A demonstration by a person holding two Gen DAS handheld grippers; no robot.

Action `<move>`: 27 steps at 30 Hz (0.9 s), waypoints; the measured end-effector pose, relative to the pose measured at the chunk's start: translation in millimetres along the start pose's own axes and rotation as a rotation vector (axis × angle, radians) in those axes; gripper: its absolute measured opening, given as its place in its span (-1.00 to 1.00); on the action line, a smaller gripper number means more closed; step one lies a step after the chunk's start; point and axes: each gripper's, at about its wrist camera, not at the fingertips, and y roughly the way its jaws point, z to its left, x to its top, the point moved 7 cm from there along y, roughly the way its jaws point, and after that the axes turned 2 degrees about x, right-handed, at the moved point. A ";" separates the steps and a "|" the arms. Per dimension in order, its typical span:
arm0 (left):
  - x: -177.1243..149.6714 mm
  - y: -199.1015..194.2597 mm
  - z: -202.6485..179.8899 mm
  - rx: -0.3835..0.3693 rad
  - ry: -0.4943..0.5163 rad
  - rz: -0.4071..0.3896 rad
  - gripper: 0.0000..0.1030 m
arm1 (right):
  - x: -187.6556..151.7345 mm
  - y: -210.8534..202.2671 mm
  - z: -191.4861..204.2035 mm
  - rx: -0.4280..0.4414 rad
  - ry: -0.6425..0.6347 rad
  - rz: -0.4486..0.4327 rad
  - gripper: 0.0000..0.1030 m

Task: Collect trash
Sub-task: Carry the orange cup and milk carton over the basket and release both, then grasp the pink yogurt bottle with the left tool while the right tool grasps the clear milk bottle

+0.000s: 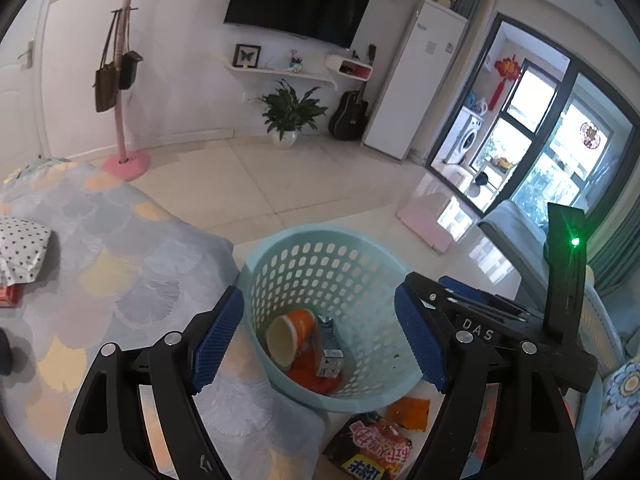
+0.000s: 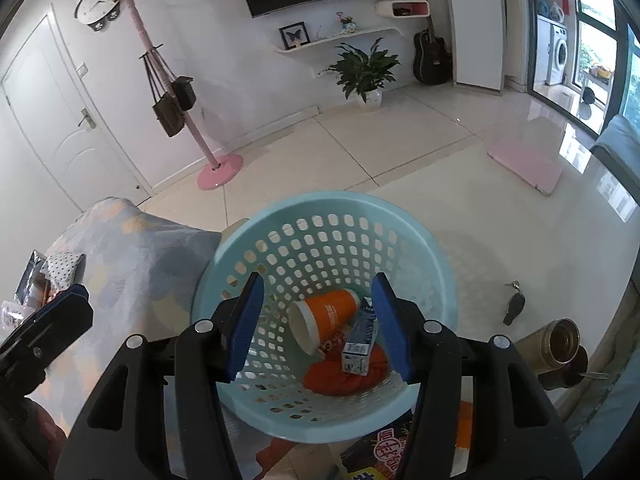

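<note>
Trash fills the bottom of the basket (image 2: pixel 224 256): an orange cup (image 2: pixel 320 316) on its side, a small carton (image 2: pixel 360 340) leaning against it, and an orange wrapper (image 2: pixel 344 376) under both. The basket stands on the tiled floor (image 2: pixel 400 152), touching the blanket (image 2: pixel 132 248).

The right claw (image 2: pixel 318 326) hangs over the basket with its jaws wide and nothing between them; the cup and carton show in the gap below its blue pads (image 2: pixel 244 328). The left claw (image 1: pixel 320 336) is also wide and holds nothing, and the basket (image 1: pixel 256 256) sits just ahead of it, with the cup (image 1: pixel 292 332) and carton (image 1: pixel 332 348) visible between its pads (image 1: pixel 218 340).

Below the left claw, outside the basket, a red snack packet (image 1: pixel 372 444) and an orange scrap (image 1: pixel 408 412) lie on the floor. To its left, on the blanket (image 1: pixel 120 248), lies a dotted pouch (image 1: pixel 20 248). To the right of the right claw a flask (image 2: pixel 556 344) and keys (image 2: pixel 514 304) rest on the floor.
</note>
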 end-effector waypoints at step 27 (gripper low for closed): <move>-52.4 -246.4 228.9 0.425 -0.370 -0.287 0.44 | -76.7 -46.5 350.4 0.569 -0.490 -0.005 0.15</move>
